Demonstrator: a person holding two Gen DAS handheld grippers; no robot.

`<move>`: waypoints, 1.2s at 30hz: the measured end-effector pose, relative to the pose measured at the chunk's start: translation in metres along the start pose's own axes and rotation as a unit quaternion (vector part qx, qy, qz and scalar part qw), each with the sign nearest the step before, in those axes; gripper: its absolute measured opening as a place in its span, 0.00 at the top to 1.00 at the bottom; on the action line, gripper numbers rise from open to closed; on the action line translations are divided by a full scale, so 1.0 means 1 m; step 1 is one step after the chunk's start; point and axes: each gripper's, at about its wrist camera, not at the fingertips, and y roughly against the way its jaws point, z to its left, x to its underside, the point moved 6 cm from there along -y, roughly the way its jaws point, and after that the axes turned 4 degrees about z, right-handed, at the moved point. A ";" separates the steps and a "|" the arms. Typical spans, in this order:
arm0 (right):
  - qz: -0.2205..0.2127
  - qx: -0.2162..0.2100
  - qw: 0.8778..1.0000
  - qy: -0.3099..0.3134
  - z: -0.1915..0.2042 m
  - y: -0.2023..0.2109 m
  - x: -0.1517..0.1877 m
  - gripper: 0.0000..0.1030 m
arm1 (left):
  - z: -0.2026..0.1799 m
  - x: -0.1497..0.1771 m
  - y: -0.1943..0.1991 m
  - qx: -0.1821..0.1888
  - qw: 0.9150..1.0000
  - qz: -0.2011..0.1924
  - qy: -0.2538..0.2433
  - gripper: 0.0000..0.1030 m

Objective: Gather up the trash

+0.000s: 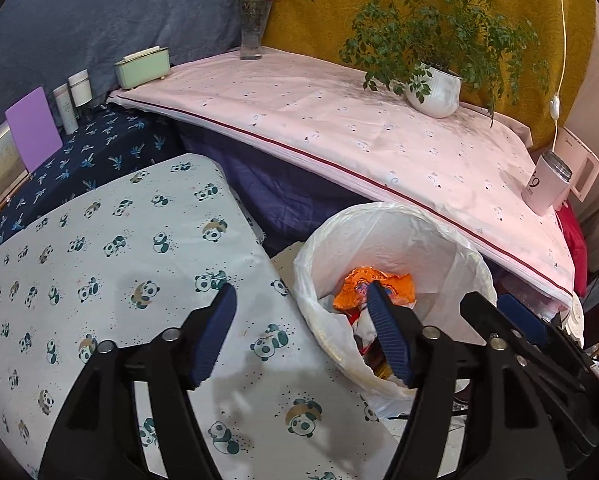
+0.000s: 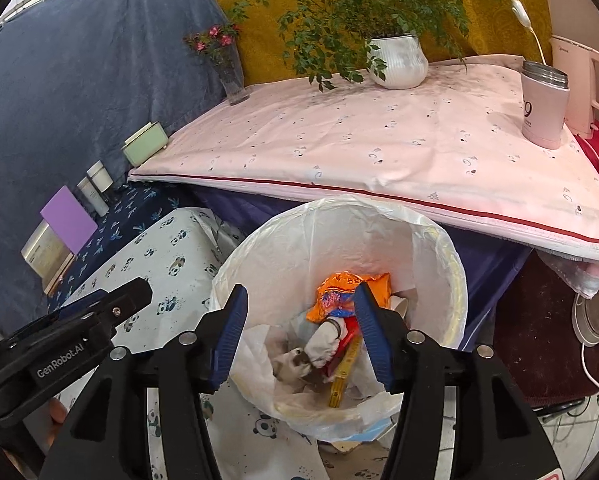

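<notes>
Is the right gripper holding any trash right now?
No: the right gripper is open above the trash bin, with nothing between its blue pads.

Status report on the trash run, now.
Left gripper open, empty. Right gripper open, empty, over bin. Orange wrapper in bin. Nothing in the way.

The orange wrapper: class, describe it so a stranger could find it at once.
Start at the pink-covered table; below its front edge stands a white-lined bin. Atop the rubbish inside lies the orange wrapper, crumpled, the only bright orange piece there.
</notes>
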 end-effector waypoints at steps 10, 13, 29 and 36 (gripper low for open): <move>-0.005 0.027 0.999 0.032 0.017 0.026 0.004 0.37 | 0.014 0.009 0.020 -0.011 1.000 -0.009 0.012 0.30; -0.012 0.032 0.999 0.040 0.020 0.037 0.007 0.26 | 0.021 0.014 0.029 -0.018 1.000 -0.016 0.018 0.22; -0.008 0.060 0.995 0.086 0.039 0.063 0.036 0.15 | 0.048 0.056 0.054 -0.045 0.998 -0.012 0.031 0.13; 0.000 0.064 0.994 0.087 0.038 0.064 0.050 0.07 | 0.055 0.072 0.057 -0.055 0.998 -0.002 0.032 0.11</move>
